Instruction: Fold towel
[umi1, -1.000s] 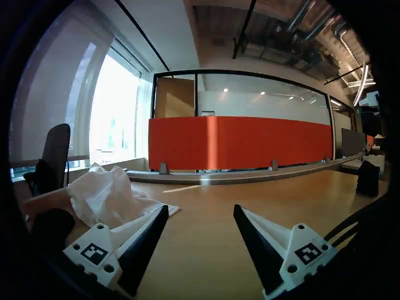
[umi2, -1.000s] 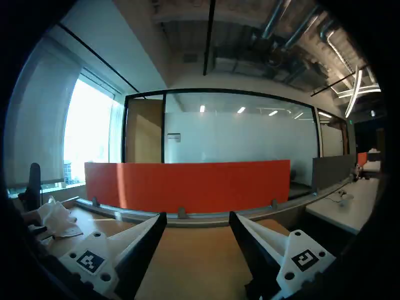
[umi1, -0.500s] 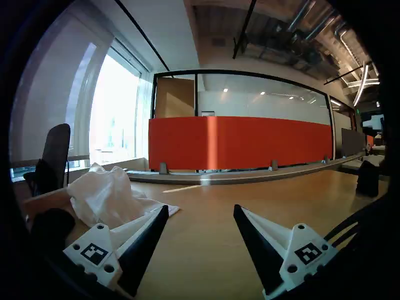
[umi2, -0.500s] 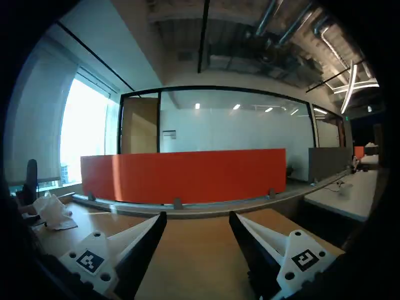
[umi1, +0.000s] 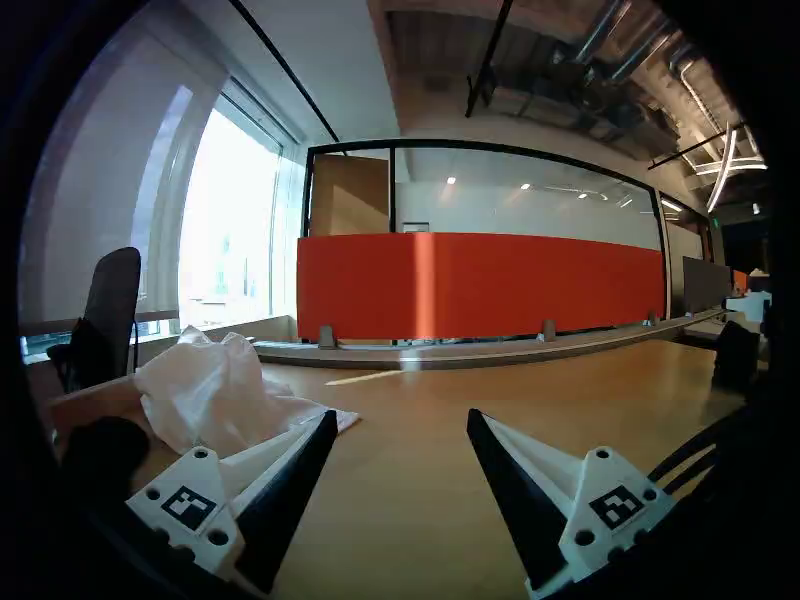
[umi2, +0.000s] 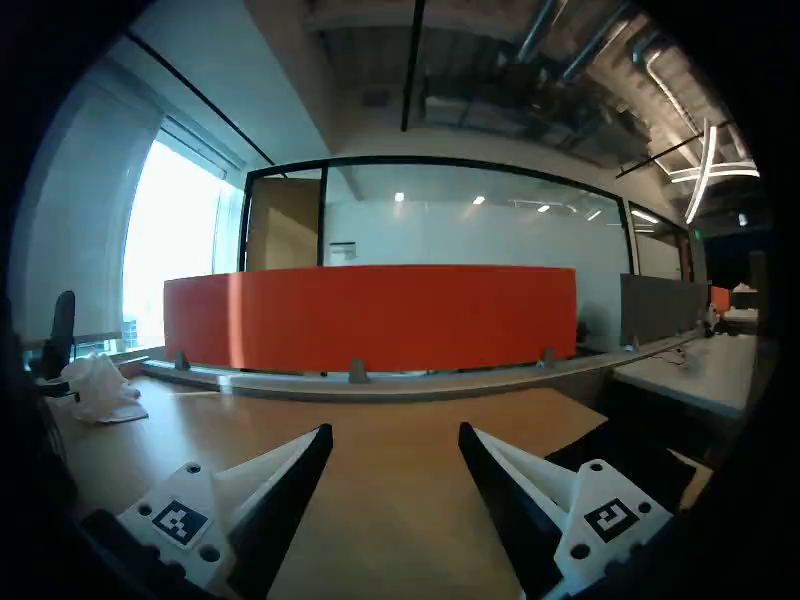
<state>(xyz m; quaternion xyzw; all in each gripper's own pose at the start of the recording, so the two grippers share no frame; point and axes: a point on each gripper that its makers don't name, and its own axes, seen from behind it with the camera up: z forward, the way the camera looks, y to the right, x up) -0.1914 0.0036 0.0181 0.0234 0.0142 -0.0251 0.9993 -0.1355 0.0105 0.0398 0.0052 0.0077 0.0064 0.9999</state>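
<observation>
A crumpled white towel lies in a heap on the wooden desk, just beyond the left finger of my left gripper. That gripper rests low over the desk, open, with nothing between its fingers. In the right gripper view the same towel sits far off at the left edge of the desk. My right gripper hangs open over bare wood, well away from the towel.
An orange divider panel on a metal rail closes the far side of the desk. A dark chair stands at the left by the bright window. A dark object sits at the desk's right end. A neighbouring white desk lies to the right.
My right gripper has risen and tipped down, so more of the desk top shows and the towel sits higher at the left. The left gripper has stayed still.
</observation>
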